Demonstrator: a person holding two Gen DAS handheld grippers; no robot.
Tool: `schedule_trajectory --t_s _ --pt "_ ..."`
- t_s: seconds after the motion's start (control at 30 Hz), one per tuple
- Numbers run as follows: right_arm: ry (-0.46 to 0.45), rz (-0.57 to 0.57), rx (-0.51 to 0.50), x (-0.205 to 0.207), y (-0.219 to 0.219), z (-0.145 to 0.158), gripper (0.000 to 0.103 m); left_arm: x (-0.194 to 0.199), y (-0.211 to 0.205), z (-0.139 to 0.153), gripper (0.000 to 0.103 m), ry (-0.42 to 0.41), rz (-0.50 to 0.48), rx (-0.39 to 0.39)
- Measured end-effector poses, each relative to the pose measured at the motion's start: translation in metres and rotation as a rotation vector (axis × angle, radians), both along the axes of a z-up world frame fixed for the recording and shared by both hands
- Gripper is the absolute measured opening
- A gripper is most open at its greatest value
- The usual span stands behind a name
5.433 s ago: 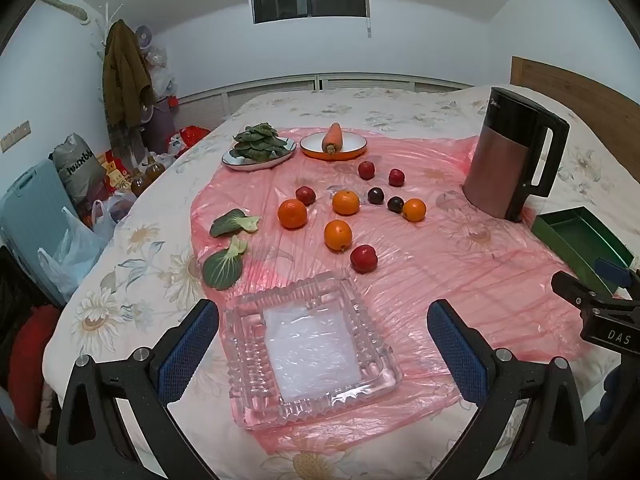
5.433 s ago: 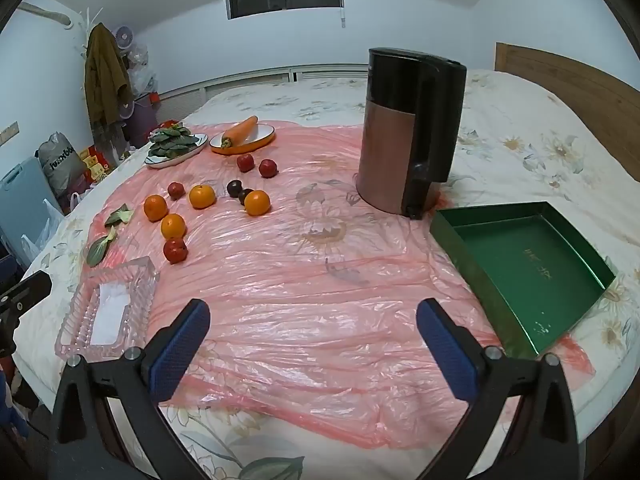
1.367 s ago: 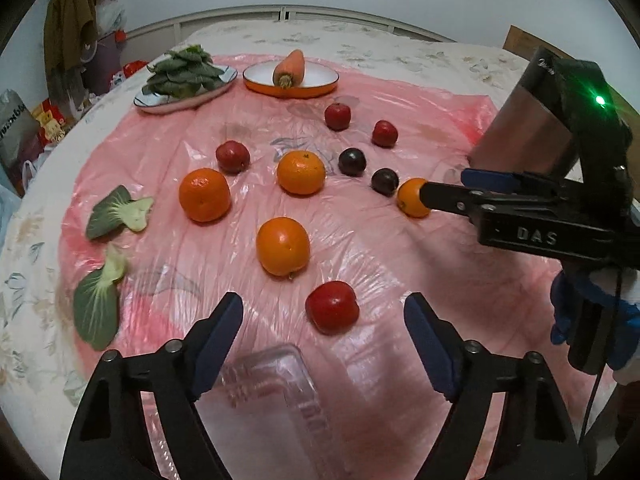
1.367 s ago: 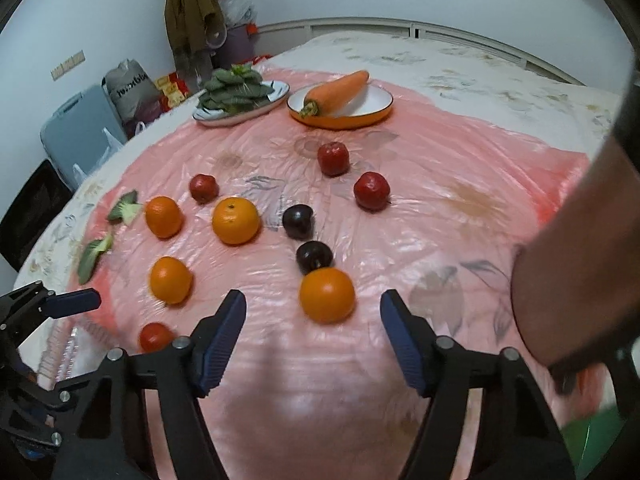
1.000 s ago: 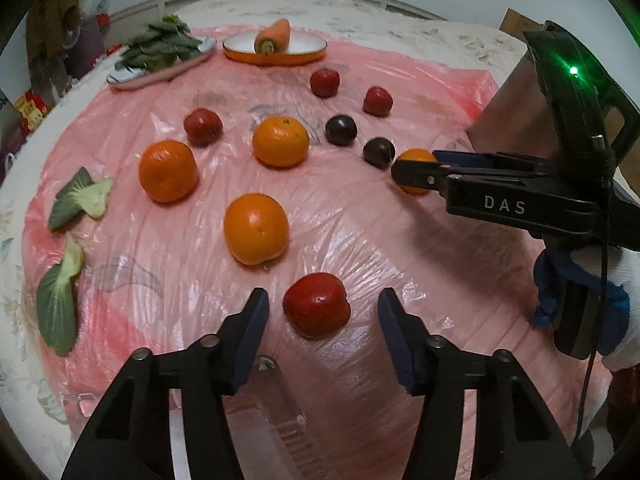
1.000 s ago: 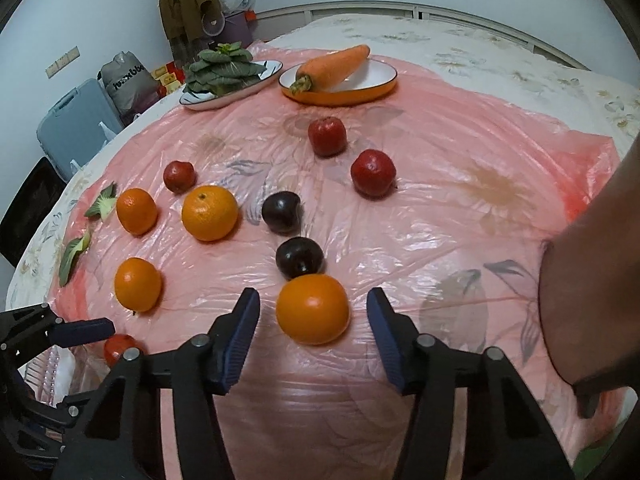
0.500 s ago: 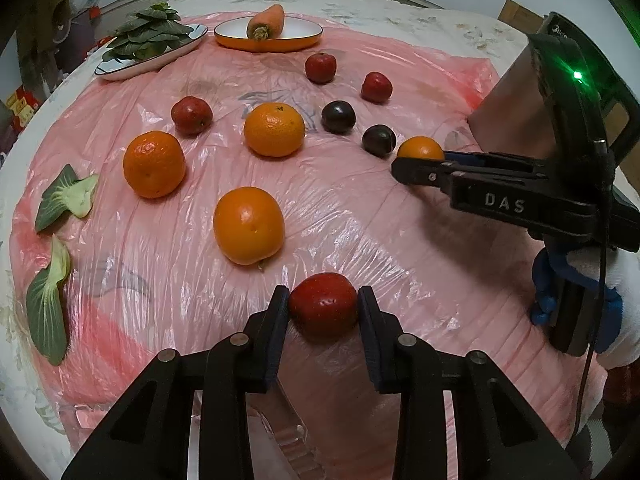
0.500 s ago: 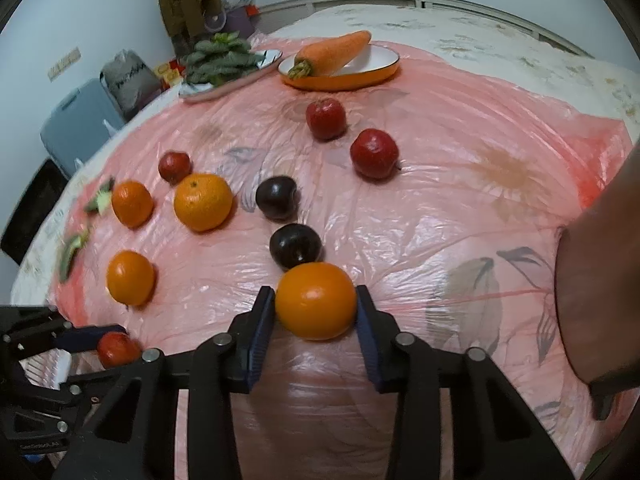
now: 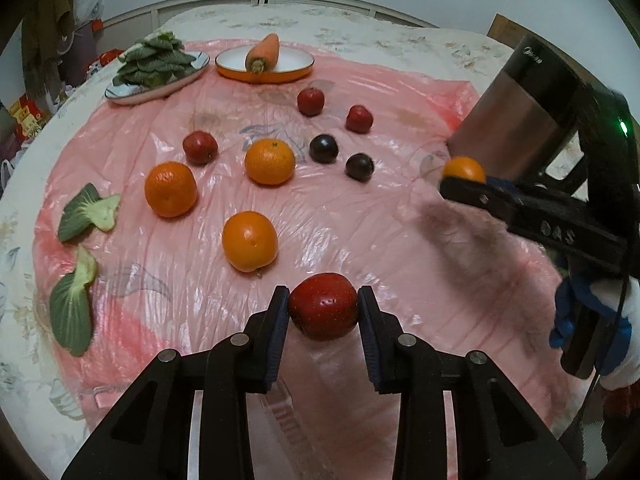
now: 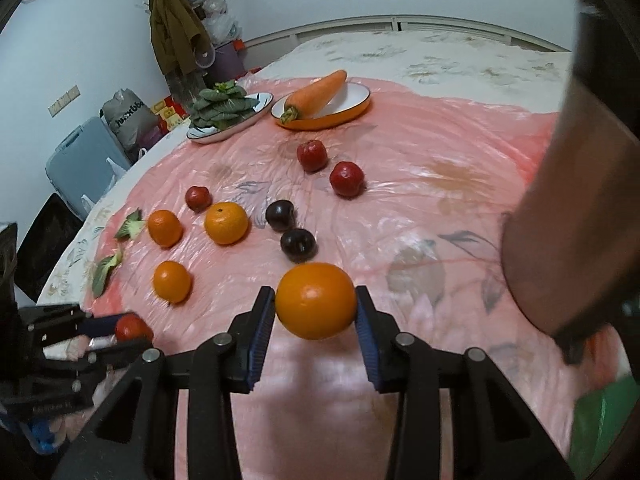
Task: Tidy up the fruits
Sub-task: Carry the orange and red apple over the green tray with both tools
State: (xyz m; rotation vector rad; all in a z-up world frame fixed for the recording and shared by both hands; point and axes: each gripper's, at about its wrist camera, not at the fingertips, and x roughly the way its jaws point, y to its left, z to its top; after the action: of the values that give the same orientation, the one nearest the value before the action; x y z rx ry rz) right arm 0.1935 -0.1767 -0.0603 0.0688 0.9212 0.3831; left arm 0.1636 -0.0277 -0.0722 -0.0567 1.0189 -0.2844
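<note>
My left gripper [image 9: 323,308] is shut on a red apple [image 9: 323,306] and holds it just above the pink plastic sheet [image 9: 360,224]. My right gripper [image 10: 316,307] is shut on an orange [image 10: 316,300], lifted off the sheet; it also shows in the left wrist view [image 9: 464,170]. Three oranges [image 9: 249,241], three small red fruits [image 9: 200,147] and two dark plums [image 9: 359,166] lie loose on the sheet. The clear glass tray [image 9: 280,404] shows only as an edge under my left gripper.
A plate of greens [image 9: 156,72] and an orange dish with a carrot [image 9: 264,65] stand at the far side. A tall kettle [image 9: 524,112] stands at the right. Two loose green leaves [image 9: 86,212] lie at the left. A green box [image 10: 600,428] shows at the lower right.
Both grippers closed on their fruit half a second ago and have since lifted. The right gripper with the orange has moved right, away from the plums.
</note>
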Motion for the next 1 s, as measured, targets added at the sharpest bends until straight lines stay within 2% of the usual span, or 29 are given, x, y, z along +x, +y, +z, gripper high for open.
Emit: schedule_trajectory --t_s 0.2,0.47,0.73,1.0 --pt "-0.018 -0.051 0.019 -0.052 -0.031 0.014 0.000 -0.016 -0.019 0.023 0.029 -0.026 -0.042 -0.012" --pt "-0.030 -0.175 -0.013 -0.115 -0.105 0.024 0.000 -0.032 -0.079 0.039 0.029 -0.025 -0.140 -0.051" --pt "-0.043 -0.354 -0.067 -0.147 -0.203 0.028 0.000 -0.035 -0.174 0.052 0.029 -0.018 -0.295 -0.090" --pt "-0.042 -0.494 -0.096 -0.151 -0.278 0.013 0.000 -0.039 -0.285 0.055 0.029 -0.020 -0.476 -0.084"
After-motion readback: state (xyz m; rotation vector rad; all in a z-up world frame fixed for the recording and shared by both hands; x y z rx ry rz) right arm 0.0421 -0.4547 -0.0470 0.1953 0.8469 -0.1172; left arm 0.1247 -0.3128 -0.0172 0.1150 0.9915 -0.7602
